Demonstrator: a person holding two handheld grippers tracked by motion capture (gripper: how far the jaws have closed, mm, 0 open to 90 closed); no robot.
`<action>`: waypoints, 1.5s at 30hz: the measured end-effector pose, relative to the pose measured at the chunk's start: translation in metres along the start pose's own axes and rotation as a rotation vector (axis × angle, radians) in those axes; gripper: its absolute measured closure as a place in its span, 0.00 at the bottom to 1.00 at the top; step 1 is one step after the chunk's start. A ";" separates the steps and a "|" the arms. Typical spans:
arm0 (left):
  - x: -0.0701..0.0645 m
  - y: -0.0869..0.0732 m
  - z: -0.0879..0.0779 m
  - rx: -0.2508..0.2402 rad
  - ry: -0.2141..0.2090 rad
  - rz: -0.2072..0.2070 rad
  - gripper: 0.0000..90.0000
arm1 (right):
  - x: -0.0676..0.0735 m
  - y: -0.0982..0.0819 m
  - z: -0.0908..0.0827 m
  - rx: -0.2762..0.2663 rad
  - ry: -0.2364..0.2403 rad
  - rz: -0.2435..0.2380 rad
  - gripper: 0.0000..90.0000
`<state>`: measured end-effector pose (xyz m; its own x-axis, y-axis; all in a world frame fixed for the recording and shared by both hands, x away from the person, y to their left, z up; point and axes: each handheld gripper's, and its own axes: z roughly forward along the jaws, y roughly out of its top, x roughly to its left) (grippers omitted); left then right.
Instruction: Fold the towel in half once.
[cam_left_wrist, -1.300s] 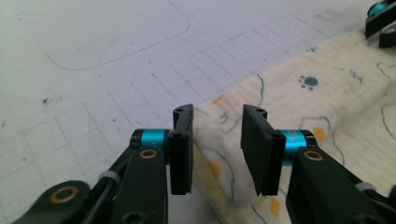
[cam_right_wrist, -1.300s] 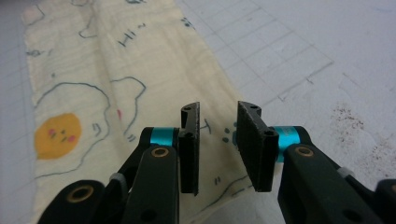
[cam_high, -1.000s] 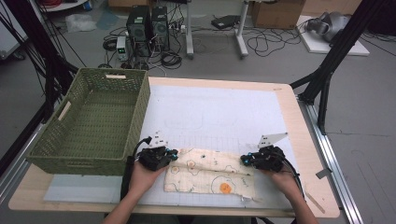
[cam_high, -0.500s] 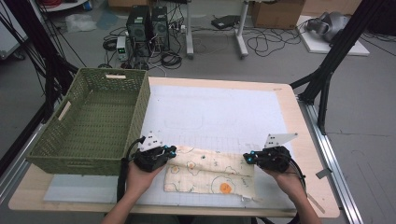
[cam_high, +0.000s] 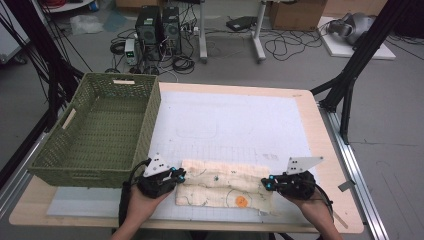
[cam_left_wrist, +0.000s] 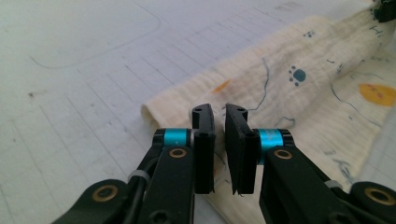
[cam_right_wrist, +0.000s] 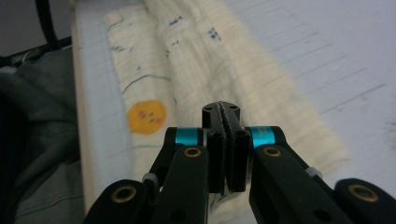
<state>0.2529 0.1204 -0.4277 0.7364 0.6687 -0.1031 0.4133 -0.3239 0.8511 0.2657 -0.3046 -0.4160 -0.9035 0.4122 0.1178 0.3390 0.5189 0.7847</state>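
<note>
Lay folded as a long strip on the white mat near the table's front edge: patterned muslin cloth (cam_high: 225, 183). Left hand-held gripper (cam_left_wrist: 219, 114) just parted, cloth edge released; right hand-held gripper (cam_right_wrist: 221, 110) clenched on the other end. Fold seemingly finished.

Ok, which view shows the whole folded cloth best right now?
The high view: the cloth lies entire between both grippers on the table. The left gripper view catches one end with a paw print; the right gripper view looks along its length past the orange face.
</note>
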 end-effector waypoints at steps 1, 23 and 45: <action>-0.001 -0.002 -0.004 -0.004 -0.016 -0.003 0.87 | 0.003 -0.001 -0.001 0.006 0.001 -0.005 0.99; 0.012 0.013 0.026 0.022 0.108 0.010 0.70 | -0.040 0.006 0.014 0.029 -0.090 0.085 0.66; 0.029 0.022 0.051 0.031 0.183 -0.081 0.94 | -0.068 0.010 0.024 0.096 -0.118 0.133 0.95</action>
<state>0.3105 0.0988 -0.4380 0.5915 0.8030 -0.0726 0.4857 -0.2831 0.8270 0.3363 -0.3098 -0.4306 -0.8138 0.5640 0.1401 0.4822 0.5207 0.7045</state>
